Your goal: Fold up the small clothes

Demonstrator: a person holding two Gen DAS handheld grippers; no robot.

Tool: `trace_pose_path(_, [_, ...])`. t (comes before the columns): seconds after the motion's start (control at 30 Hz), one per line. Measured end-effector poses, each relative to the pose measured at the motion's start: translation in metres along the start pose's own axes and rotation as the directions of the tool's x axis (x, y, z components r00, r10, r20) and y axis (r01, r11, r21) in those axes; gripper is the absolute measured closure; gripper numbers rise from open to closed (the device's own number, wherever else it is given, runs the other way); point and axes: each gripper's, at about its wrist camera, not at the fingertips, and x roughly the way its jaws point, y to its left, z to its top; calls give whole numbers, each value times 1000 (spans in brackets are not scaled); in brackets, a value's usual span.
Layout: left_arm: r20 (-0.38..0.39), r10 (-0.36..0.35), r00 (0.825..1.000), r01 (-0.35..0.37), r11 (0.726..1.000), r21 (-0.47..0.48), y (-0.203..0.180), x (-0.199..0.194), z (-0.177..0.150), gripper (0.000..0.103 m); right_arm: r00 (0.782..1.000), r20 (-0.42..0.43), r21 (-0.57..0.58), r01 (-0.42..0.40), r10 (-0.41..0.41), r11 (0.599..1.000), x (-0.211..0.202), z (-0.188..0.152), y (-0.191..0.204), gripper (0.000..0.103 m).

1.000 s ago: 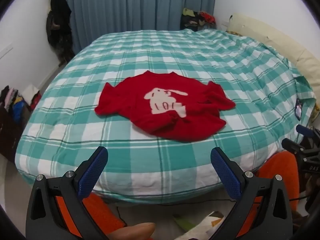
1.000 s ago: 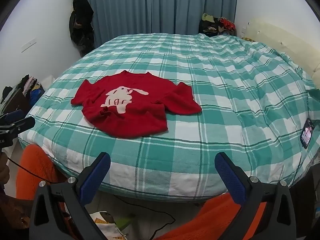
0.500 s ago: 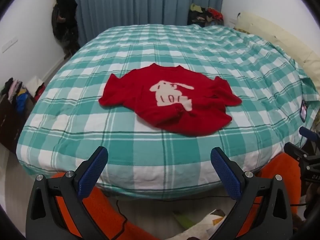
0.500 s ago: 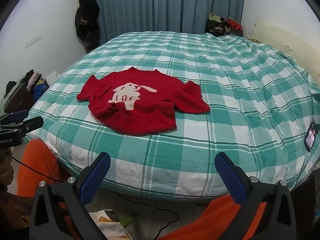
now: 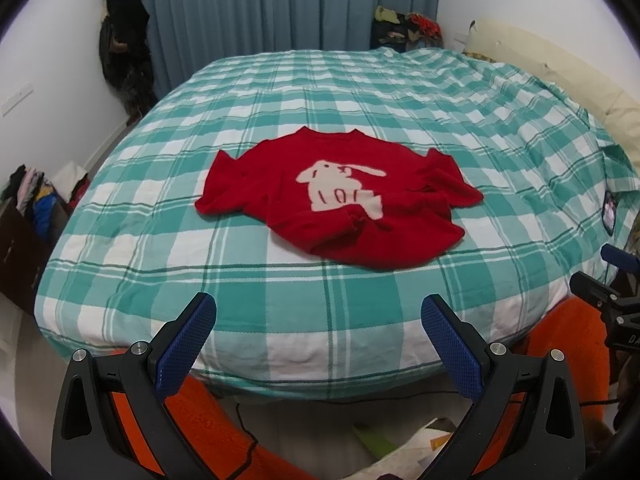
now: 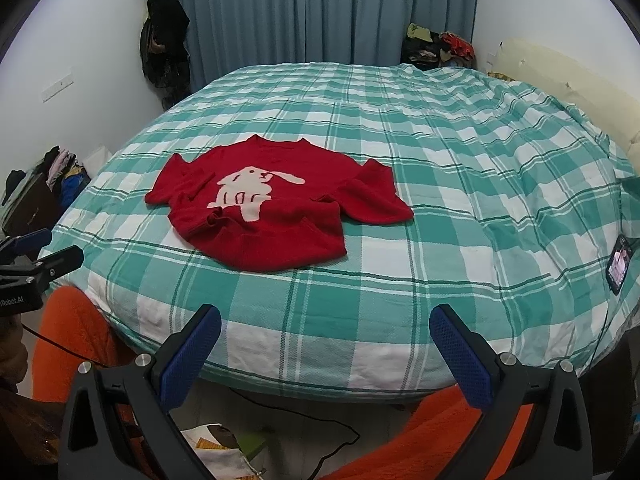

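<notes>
A small red sweater (image 5: 340,200) (image 6: 276,208) with a cream rabbit on its chest lies face up on the green-and-white checked bed (image 5: 280,304) (image 6: 460,200), sleeves spread, hem rumpled. My left gripper (image 5: 318,316) hovers open over the bed's near edge, well short of the sweater. In the right wrist view my right gripper (image 6: 324,326) is also open and empty at the near edge, with the sweater ahead to its left. Each gripper shows at the edge of the other's view: the right gripper (image 5: 612,280), the left gripper (image 6: 36,256).
A phone (image 5: 609,216) (image 6: 619,262) lies at the bed's right edge. Orange trouser legs (image 6: 452,436) are below the grippers. Clothes piles (image 5: 32,196) sit by the left wall, dark garments (image 5: 124,48) hang in the corner, curtains (image 6: 320,12) are behind the bed.
Both grippers have risen and moved slightly forward toward the bed, so the sweater sits lower and larger in view. Both stay open; the sweater has not moved.
</notes>
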Motion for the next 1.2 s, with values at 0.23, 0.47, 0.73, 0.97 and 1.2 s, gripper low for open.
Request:
trace_pose_path(0.23, [-5, -14, 1000, 14, 1000, -8, -1, 2, -2, 1, 1000, -11, 2, -25, 25, 1000, 3, -2, 2, 0])
trace_pose_path(0.47, [-7, -18, 1000, 18, 1000, -4, -2, 2, -2, 1, 1000, -19, -10, -22, 21, 1000, 5, -3, 5, 0])
trace_pose_path(0.73, [-17, -26, 1000, 26, 1000, -5, -3, 4, -2, 1, 1000, -24, -9, -19, 18, 1000, 7, -5, 4, 0])
trace_pose_path(0.97, [-17, -27, 999, 27, 1000, -6, -4, 3, -3, 1, 1000, -23, -10, -20, 20, 1000, 7, -5, 5, 0])
trace_pose_path(1.2, [-17, -26, 1000, 26, 1000, -6, -4, 3, -3, 1, 999, -24, -7, -24, 24, 1000, 7, -6, 7, 0])
